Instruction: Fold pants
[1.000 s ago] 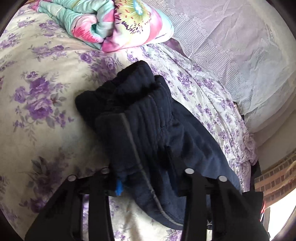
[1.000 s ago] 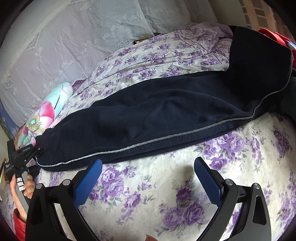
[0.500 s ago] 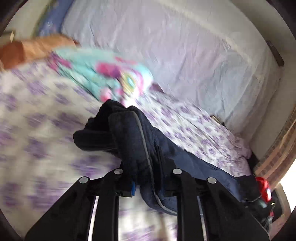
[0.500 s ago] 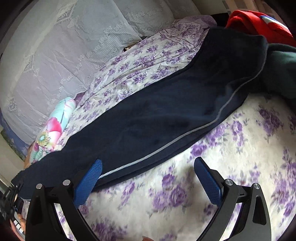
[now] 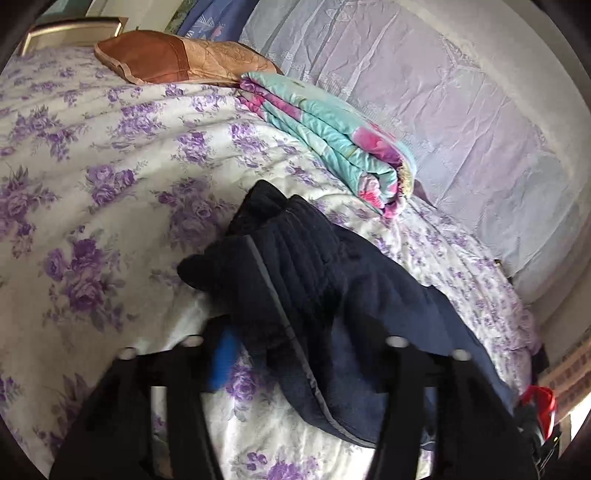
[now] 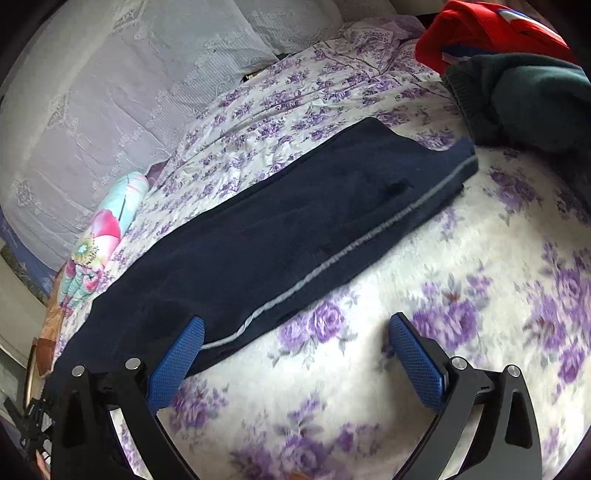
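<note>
The dark navy pants (image 6: 295, 229) with a grey side stripe lie stretched out flat across the floral bedsheet (image 6: 480, 277). In the left wrist view one bunched end of the pants (image 5: 314, 266) sits between the fingers of my left gripper (image 5: 306, 354). Its jaws are opening, and the blue left pad (image 5: 221, 362) stands clear of the cloth. My right gripper (image 6: 297, 363) hovers open over the sheet beside the striped edge, with nothing gripped. Its left pad (image 6: 177, 362) overlaps the pants' near edge.
A folded turquoise and pink quilt (image 5: 332, 140) and a brown pillow (image 5: 177, 59) lie beyond the pants' end. Lace cloth (image 5: 443, 110) covers the wall side. A red garment (image 6: 480, 29) and a dark green one (image 6: 528, 99) are heaped past the pants' far end.
My left gripper, shut on the pants' end, swept across the bed and dragged the pants away from the clothes heap. Its jaws have now spread. The right gripper stayed open and barely shifted.
</note>
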Demonstrator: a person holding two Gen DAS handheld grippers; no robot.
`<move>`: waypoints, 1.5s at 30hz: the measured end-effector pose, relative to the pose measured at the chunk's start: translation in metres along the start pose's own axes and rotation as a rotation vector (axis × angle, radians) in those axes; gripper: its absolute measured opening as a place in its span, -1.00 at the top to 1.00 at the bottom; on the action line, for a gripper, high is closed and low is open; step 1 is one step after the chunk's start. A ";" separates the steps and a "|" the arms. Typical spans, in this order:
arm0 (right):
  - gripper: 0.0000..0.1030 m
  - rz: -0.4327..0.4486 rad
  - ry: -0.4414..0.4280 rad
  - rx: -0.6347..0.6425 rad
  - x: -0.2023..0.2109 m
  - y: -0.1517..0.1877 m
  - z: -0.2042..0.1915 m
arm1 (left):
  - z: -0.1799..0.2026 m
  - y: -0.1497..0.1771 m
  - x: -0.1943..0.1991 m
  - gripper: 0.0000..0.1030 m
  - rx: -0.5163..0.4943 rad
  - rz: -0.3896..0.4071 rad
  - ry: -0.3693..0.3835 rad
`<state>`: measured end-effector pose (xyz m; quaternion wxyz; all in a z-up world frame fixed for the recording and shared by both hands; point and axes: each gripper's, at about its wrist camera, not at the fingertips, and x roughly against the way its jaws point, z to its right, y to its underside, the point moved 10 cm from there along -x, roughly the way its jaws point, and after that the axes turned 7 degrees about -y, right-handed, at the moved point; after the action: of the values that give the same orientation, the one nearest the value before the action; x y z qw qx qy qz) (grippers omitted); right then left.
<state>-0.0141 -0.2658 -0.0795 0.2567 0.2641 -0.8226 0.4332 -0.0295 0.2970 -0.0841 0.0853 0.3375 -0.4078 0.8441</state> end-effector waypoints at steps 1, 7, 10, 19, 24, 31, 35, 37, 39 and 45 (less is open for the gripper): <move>-0.93 -0.006 0.017 0.003 -0.007 -0.006 0.002 | -0.002 -0.003 0.001 -0.45 0.010 0.015 -0.011; -0.51 0.041 0.054 -0.038 -0.047 -0.049 0.005 | -0.029 -0.003 -0.007 -0.66 0.136 -0.023 -0.013; 0.53 0.087 -0.021 -0.079 -0.049 -0.059 0.008 | -0.024 -0.003 -0.011 -0.67 0.109 -0.035 -0.028; 0.82 0.194 -0.120 0.040 0.028 -0.043 -0.007 | 0.019 0.005 0.000 0.66 -0.111 -0.032 0.081; 0.83 0.231 -0.161 0.111 0.107 -0.013 -0.002 | 0.008 -0.002 0.039 0.72 -0.027 -0.053 0.191; 0.70 0.008 -0.092 0.289 0.138 0.045 0.018 | -0.018 0.025 0.055 0.64 -0.172 -0.149 0.124; 0.60 -0.082 -0.139 0.143 0.132 0.080 0.038 | -0.038 0.045 0.060 0.34 -0.173 -0.129 0.070; 0.46 -0.060 -0.128 0.124 0.142 0.079 0.045 | -0.043 0.040 0.073 -0.02 -0.183 -0.072 0.013; 0.41 -0.057 -0.121 0.132 0.150 0.079 0.047 | -0.045 0.033 0.087 -0.14 -0.199 -0.024 -0.011; -0.13 0.013 -0.082 0.222 0.177 0.086 0.030 | -0.059 0.029 0.119 -0.57 -0.228 0.071 -0.103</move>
<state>-0.2055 -0.2872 -0.0291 0.1890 0.3030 -0.7811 0.5122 -0.1611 0.3066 -0.0526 0.0721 0.3536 -0.5169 0.7763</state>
